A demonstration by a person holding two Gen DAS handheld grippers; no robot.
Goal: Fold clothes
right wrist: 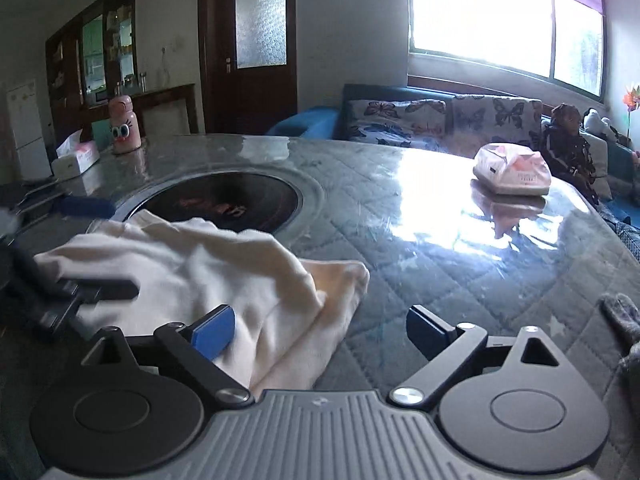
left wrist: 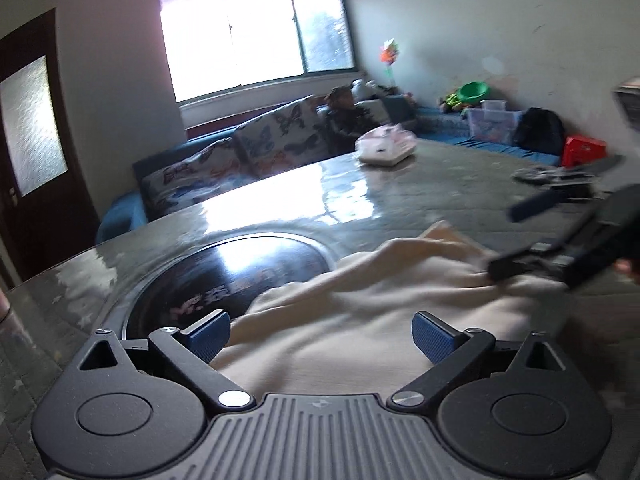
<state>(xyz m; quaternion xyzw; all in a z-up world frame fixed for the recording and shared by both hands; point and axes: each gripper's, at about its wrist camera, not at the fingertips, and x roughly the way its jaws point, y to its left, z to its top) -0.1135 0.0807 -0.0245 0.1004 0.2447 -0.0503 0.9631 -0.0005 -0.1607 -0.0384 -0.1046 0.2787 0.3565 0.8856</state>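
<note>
A cream garment (left wrist: 360, 312) lies crumpled on the table, partly over a round black hob (left wrist: 224, 272). My left gripper (left wrist: 320, 336) is open, and the cloth spreads below and between its blue pads (left wrist: 208, 336). The right gripper (left wrist: 516, 236) comes in blurred from the right, open over the garment's far edge. In the right wrist view the garment (right wrist: 192, 264) fills the left half, with a folded corner (right wrist: 344, 276) toward the middle. My right gripper (right wrist: 320, 332) is open, its left pad (right wrist: 214, 330) over the cloth. The left gripper (right wrist: 104, 248) straddles the cloth's left end.
The glass-covered quilted table (right wrist: 440, 248) carries a pink tissue pack (right wrist: 512, 174), a pink bottle (right wrist: 125, 126) and a tissue box (right wrist: 76, 158). A grey cloth (right wrist: 624, 320) lies at the right edge. Dark items (left wrist: 560, 180) sit far right. A butterfly-print sofa (left wrist: 260, 140) stands behind.
</note>
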